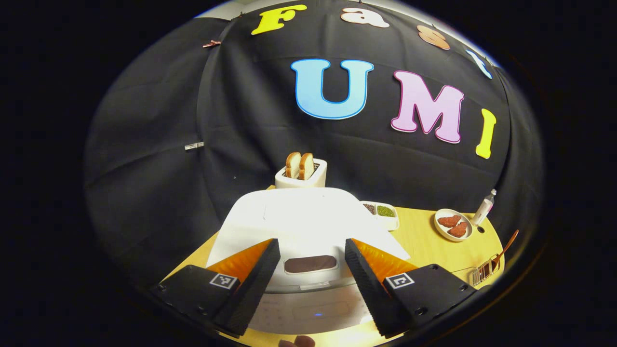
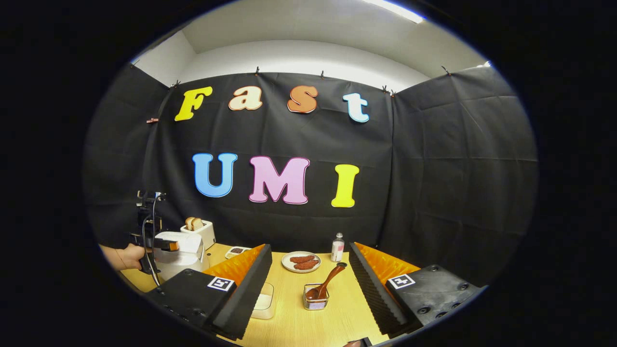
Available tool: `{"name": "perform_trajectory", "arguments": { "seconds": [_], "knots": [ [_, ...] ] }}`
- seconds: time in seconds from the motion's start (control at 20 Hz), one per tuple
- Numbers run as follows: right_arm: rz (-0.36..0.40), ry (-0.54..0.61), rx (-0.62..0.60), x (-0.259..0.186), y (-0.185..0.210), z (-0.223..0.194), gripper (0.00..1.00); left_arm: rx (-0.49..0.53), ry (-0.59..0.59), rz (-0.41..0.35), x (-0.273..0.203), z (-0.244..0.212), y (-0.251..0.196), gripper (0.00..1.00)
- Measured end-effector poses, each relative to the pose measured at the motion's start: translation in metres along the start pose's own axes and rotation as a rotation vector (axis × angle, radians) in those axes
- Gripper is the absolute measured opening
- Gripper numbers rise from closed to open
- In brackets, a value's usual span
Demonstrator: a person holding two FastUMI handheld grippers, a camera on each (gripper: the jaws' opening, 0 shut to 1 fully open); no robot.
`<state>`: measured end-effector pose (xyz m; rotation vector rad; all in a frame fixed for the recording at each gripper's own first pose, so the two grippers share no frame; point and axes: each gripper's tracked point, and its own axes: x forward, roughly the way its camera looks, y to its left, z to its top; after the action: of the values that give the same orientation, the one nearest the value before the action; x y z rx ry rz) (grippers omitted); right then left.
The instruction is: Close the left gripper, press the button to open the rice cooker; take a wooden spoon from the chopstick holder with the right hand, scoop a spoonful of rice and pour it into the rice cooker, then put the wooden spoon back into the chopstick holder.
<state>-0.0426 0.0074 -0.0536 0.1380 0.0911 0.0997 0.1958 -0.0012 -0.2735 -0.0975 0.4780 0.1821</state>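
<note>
On the pale wooden worktop [image 2: 299, 318], left of centre, the white rice cooker [image 1: 308, 226] sits with its smooth, rounded lid down and a dark oblong button at the near edge; the left tongs [image 1: 311, 270] hang wide open over it, gripping nothing; behind it a white toaster [image 1: 301, 174] holds two bread slices, and a divided tray [image 1: 383, 213] holds dark and green grains; the right tongs [image 2: 311, 279] gape open and empty before the wire chopstick holder [image 2: 315, 299], where the wooden spoon [image 2: 327, 285] leans, handle tilted up to the right; beyond, a round plate [image 2: 301, 261] carries two reddish pieces beside a small bottle [image 2: 337, 247]; a clear tub [image 2: 264, 301] of white rice lies near the left finger.
</note>
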Motion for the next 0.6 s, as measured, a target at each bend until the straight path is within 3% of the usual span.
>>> {"name": "perform_trajectory", "arguments": {
  "seconds": [0.6],
  "knots": [
    [0.005, 0.004, 0.0, -0.005, 0.0, 0.0, 0.99, 0.028, -0.001, 0.053, -0.008, -0.024, 0.007, 1.0]
  ]
}}
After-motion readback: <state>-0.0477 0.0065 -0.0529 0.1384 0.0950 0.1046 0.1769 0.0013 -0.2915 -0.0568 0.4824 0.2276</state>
